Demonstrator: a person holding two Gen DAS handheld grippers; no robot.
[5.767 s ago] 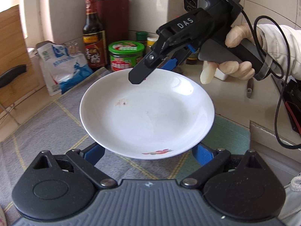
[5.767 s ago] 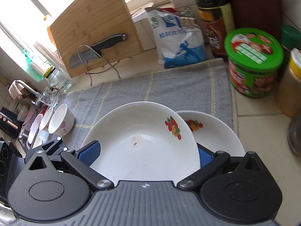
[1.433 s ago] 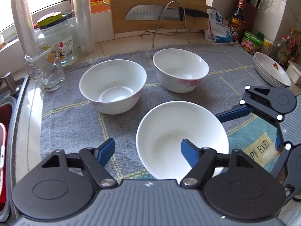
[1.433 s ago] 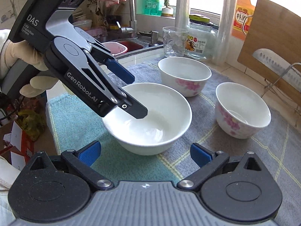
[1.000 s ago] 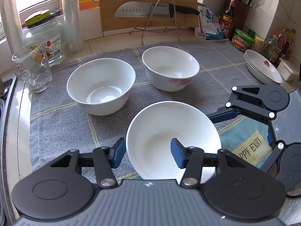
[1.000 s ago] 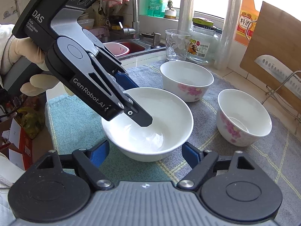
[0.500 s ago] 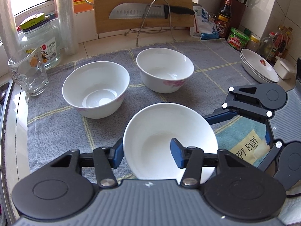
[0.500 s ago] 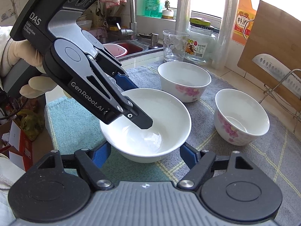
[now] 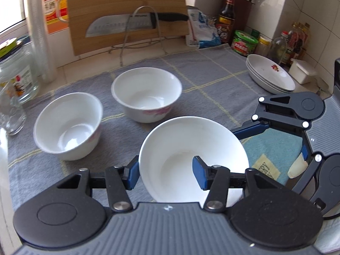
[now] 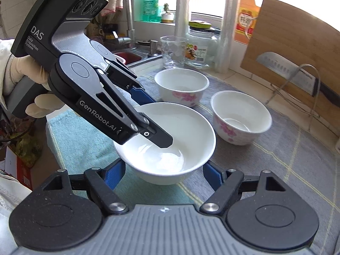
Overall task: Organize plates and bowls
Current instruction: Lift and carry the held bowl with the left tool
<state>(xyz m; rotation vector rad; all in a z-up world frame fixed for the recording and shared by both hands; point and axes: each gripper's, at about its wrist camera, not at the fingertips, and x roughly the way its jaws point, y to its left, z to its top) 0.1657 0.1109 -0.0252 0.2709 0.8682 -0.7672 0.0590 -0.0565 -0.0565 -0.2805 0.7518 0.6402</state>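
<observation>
A: What are we gripping nearest to us?

B: We are pinching the nearest bowl point(image 9: 191, 144) with the left gripper point(image 9: 166, 173). Its 2 blue pads are closing tight on the rim, 1 pad sitting inside the bowl and 1 pressing the outer wall. A gloved left hand point(image 10: 21, 74) is holding that gripper's handle.

A: And what are we doing with the right gripper point(image 10: 164, 171)?

B: We are keeping it partly open. The bowl is sitting between its 2 fingers, with 1 finger lying right beside the rim. From the left wrist view we are seeing teal towel point(image 9: 272, 148) between the bowl and the other finger, so that gripper is not clamping anything.

A: How is the bowl sitting?

B: It is tilting, and it is hanging over the edge where the teal towel is meeting the grey cloth point(image 9: 212, 80). We cannot tell whether its base is touching the fabric.

A: What are we seeing beyond it?

B: 2 more white bowls are standing upright on the grey cloth, apart from each other: the left bowl point(image 9: 68, 125) nearer, the pink-flowered bowl point(image 9: 146, 93) a little further back. Further right, a stack of plates point(image 9: 269, 74) is resting at the cloth's far corner, well apart from the bowls. Behind everything, a knife point(image 9: 119, 24) is resting on a wire rack in front of a wooden cutting board point(image 9: 127, 0).
</observation>
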